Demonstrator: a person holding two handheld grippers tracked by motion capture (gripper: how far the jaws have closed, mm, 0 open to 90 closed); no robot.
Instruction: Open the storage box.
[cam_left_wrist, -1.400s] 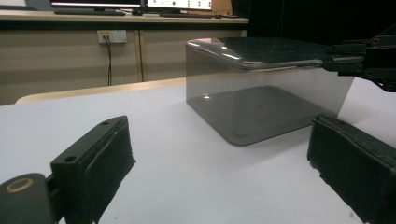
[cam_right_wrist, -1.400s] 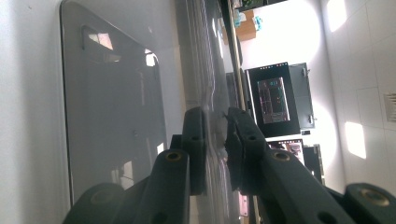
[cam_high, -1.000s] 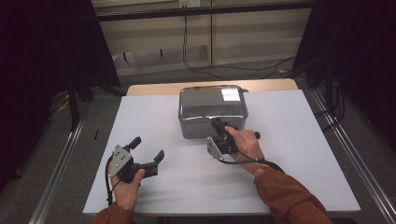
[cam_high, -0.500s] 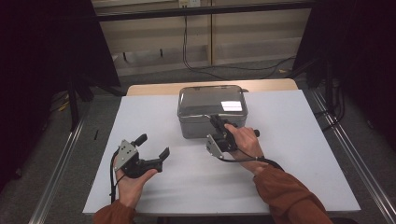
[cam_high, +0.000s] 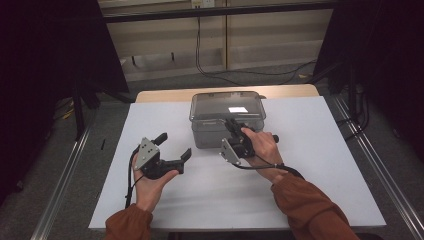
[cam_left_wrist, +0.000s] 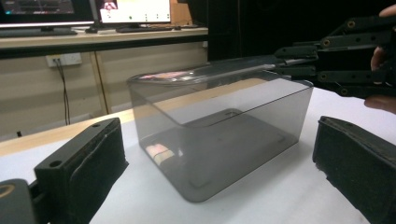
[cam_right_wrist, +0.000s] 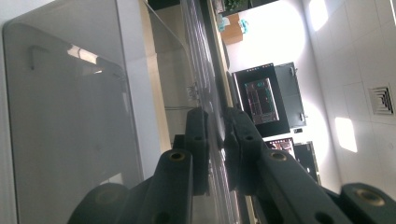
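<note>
On the left, I hold my left gripper (cam_high: 174, 145) above the white table (cam_high: 325, 165), near its left half, with the jaws spread wide and nothing between them. Along those jaws I look at the box (cam_left_wrist: 219, 135), a smoky see-through plastic tub standing upright on the table, well apart from the two black pads (cam_left_wrist: 88, 168).

The box (cam_high: 220, 127) sits at the middle of the table toward the far edge, with its clear lid (cam_high: 227, 105) on top.

To the right of the left gripper, my right gripper (cam_high: 231, 124) reaches to the near front edge of the box. Its jaws are pinched narrow on the rim of the lid (cam_right_wrist: 205, 93), one pad on each side of the thin clear edge. My right hand (cam_high: 260, 147) rests just near of the box, sleeve trailing toward the near right corner.
</note>
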